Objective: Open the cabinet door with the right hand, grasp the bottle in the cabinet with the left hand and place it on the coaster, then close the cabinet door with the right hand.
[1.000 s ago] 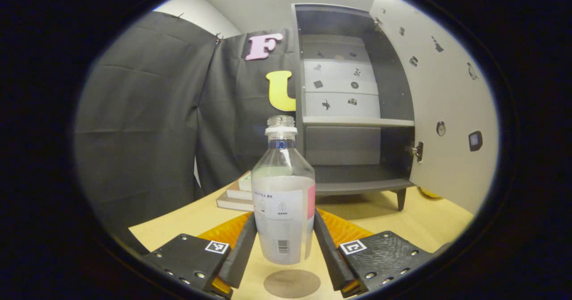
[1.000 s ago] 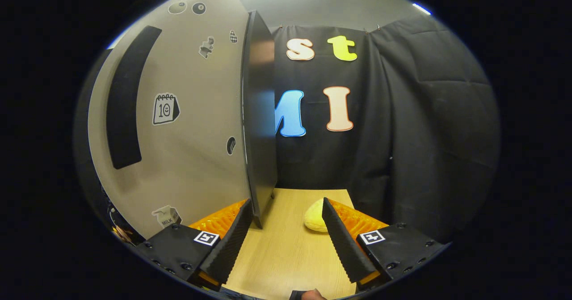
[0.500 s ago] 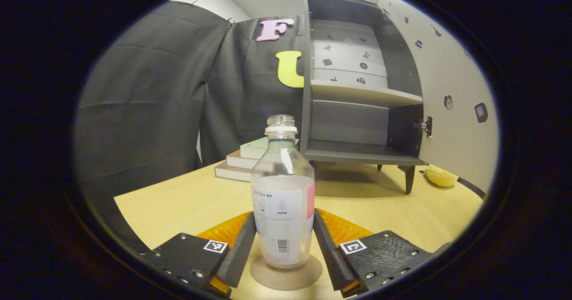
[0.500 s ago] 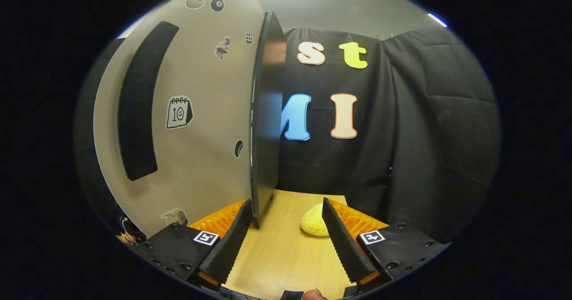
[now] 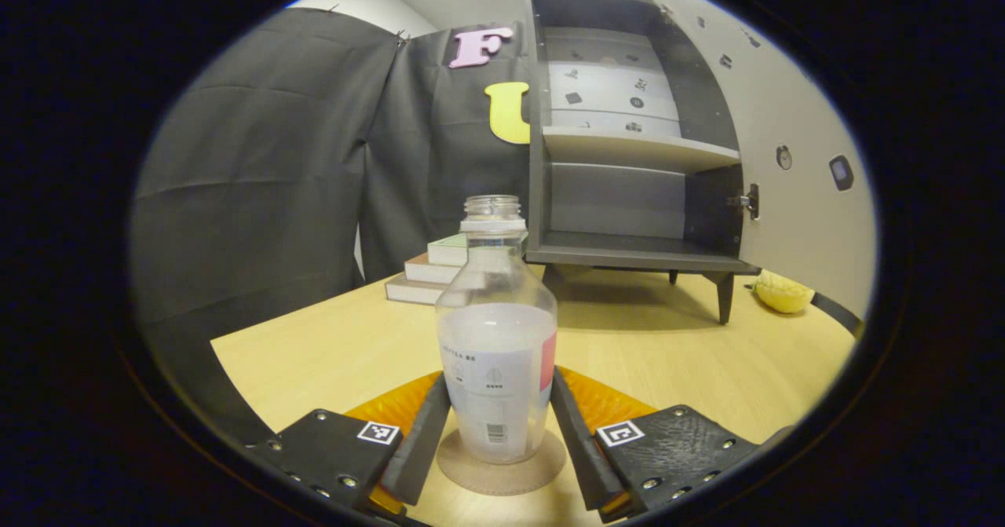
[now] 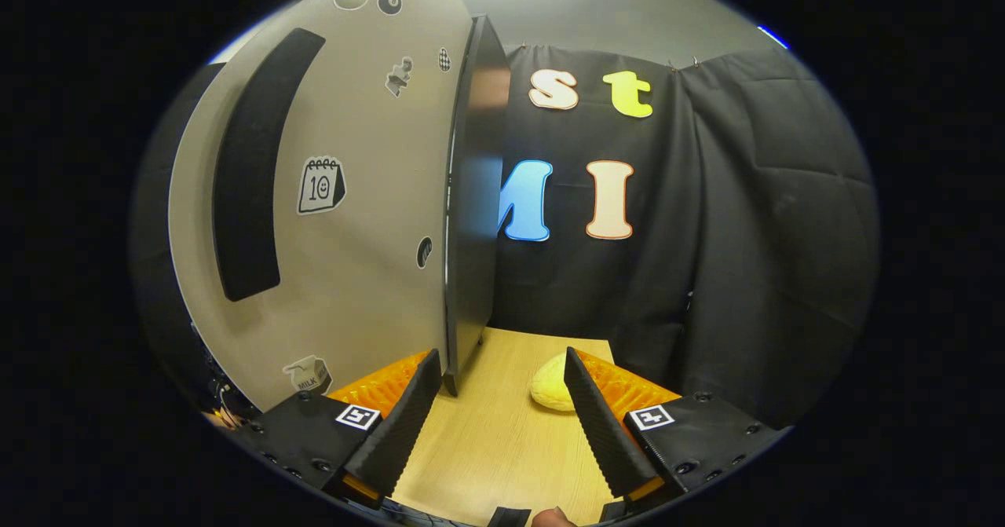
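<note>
A clear bottle (image 5: 496, 354) with a white label and no cap stands upright on the round brown coaster (image 5: 502, 472) on the table. My left gripper (image 5: 499, 378) is shut on it, one finger pressing each side of the label. Behind it the grey cabinet (image 5: 628, 197) stands with its shelves bare and its white door (image 5: 793, 221) swung wide to the right. In the right gripper view the door (image 6: 361, 236) fills the left side, its dark edge (image 6: 471, 197) ending just above my left finger. My right gripper (image 6: 500, 354) is open, holding nothing.
A stack of books (image 5: 428, 272) lies left of the cabinet. A yellow lump (image 5: 777, 293) rests on the wooden table (image 5: 667, 362) under the open door, also lying by my right finger as the yellow lump (image 6: 550, 386). The door carries a long black handle (image 6: 251, 173).
The bottle came down from above the coaster and now stands on it, still between the left fingers. The right gripper has shifted only slightly beside the door edge.
</note>
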A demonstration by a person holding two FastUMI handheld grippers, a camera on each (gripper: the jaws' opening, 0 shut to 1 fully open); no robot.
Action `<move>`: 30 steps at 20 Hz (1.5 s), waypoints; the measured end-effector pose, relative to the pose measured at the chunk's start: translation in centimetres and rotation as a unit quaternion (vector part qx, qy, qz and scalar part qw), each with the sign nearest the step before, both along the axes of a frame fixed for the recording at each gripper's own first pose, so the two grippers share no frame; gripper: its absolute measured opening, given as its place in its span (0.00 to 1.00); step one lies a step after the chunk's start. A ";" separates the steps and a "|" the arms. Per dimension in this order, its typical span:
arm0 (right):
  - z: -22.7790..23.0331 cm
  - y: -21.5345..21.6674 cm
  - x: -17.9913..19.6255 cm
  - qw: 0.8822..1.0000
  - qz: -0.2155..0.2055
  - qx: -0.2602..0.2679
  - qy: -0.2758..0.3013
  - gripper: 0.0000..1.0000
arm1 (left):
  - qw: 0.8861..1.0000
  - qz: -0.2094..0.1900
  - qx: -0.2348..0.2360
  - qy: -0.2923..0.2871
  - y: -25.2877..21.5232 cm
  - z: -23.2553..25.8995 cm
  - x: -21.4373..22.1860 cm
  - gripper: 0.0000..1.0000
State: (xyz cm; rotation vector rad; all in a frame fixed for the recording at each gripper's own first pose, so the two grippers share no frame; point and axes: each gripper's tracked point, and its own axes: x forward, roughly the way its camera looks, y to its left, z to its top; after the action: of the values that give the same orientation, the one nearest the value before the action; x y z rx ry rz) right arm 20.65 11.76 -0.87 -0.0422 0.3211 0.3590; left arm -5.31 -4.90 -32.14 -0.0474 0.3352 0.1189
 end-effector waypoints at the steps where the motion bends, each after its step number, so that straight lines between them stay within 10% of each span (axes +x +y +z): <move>1: 0.0 0.0 0.0 1.000 0.001 0.003 -0.001 0.99 | 1.000 -0.001 0.004 0.003 -0.1 0.1 -0.2 0.76; 18: 7.0 3.2 0.0 0.992 0.052 0.098 -0.066 0.98 | 0.998 0.002 0.038 -0.053 -0.3 15.4 -2.7 0.86; 22: 8.7 5.1 0.4 0.989 0.058 0.098 -0.098 0.85 | 0.996 0.006 0.031 -0.085 1.7 19.2 -1.6 0.86; 30: 8.2 11.0 -0.9 0.986 0.059 0.135 -0.080 0.91 | 0.993 -0.014 0.044 -0.110 7.6 22.7 1.3 0.84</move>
State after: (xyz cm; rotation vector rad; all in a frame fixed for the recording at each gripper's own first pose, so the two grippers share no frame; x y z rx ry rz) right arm 19.72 22.78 7.29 0.1752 0.1087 0.5107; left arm -4.00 2.73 -9.47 0.0315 0.1109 0.0986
